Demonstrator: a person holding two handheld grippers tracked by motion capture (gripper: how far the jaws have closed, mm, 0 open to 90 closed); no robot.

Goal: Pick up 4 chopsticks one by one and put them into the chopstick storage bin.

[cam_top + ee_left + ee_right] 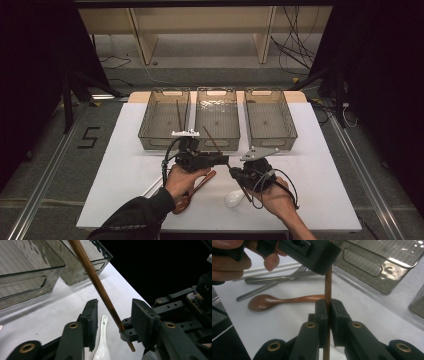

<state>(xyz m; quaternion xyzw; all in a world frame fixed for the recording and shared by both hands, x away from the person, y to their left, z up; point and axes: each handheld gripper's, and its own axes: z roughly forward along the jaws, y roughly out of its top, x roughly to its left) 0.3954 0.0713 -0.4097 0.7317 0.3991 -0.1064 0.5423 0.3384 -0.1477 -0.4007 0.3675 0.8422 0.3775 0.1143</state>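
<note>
The right gripper (328, 315) is clenching a brown chopstick (327, 285) near its lower end, its two black pads pressing the stick from both sides and holding it steeply tilted above the near middle of the white table (125, 165). From that grip the chopstick is running up and away to the left, toward the middle bin (216, 120). The left gripper (113, 315) is coming in across it from the left: its jaws are standing on either side of the shaft, with the stick passing between them close to the right pad, and a clear gap is showing on the left side, so this gripper is not yet grasping anything. The step in hand looks like a handover of the chopstick from right to left, or a two-handed steadying of it before it goes into a bin. The next move is calling for the left jaws to close squarely on the shaft above the right grip, and only then for the right jaws to let go; releasing too early would let the stick drop. One more chopstick is already lying in the left bin (165, 120), which suggests that bin as the goal; the right bin (270, 120) is sitting beside the others at the far side. A wooden spoon (277, 301), a fork (274, 278) and a white spoon (103, 345) are lying on the near table, waiting.
</note>
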